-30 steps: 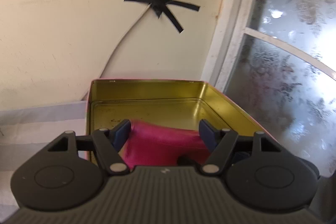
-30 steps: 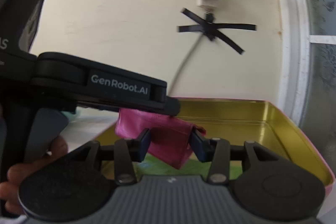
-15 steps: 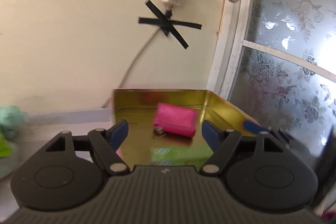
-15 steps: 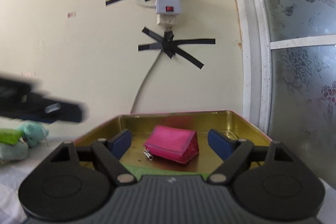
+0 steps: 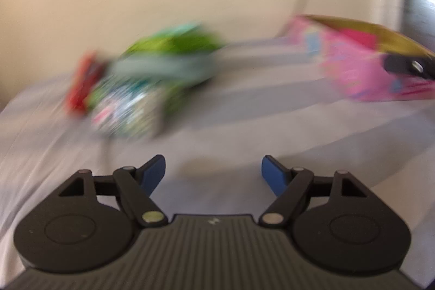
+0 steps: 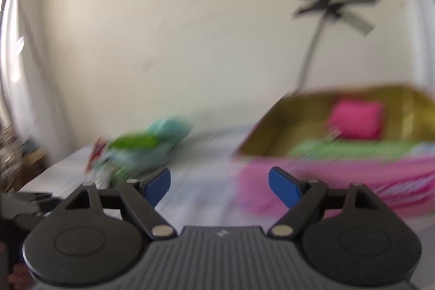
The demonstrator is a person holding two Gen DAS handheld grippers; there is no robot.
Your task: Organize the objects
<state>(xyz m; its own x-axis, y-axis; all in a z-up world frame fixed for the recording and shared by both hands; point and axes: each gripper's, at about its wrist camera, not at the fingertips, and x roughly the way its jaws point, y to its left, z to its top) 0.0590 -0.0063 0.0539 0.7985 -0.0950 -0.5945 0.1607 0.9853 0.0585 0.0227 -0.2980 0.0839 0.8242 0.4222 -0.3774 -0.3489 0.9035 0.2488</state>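
Tin point(image 6: 274, 127), pink outside, gold inside, on the grey cloth point(image 5: 244, 132) at right. Contents: pink pouch point(image 6: 354, 118) toward the back wall, green packet point(image 6: 350, 147) in front of it.

Pile point(image 5: 146, 83) of loose items, well apart from the tin at left on the cloth: green and teal pieces, a printed packet, something red at its left edge. Blur hides what each item is.

Left gripper point(image 5: 213, 173): released, jaws wide, nothing between them, over bare cloth short of the pile.

Right gripper point(image 6: 219, 182): released, jaws wide, empty, between pile and tin.

Step in hand, by judgement: reach for the next item in the pile. To do it well: slow down before closing, single out one piece at the near edge, straddle it squarely with both pads, avoid dragging neighbours or bunching the cloth. Risk: soft packets may slip from a shallow pinch.
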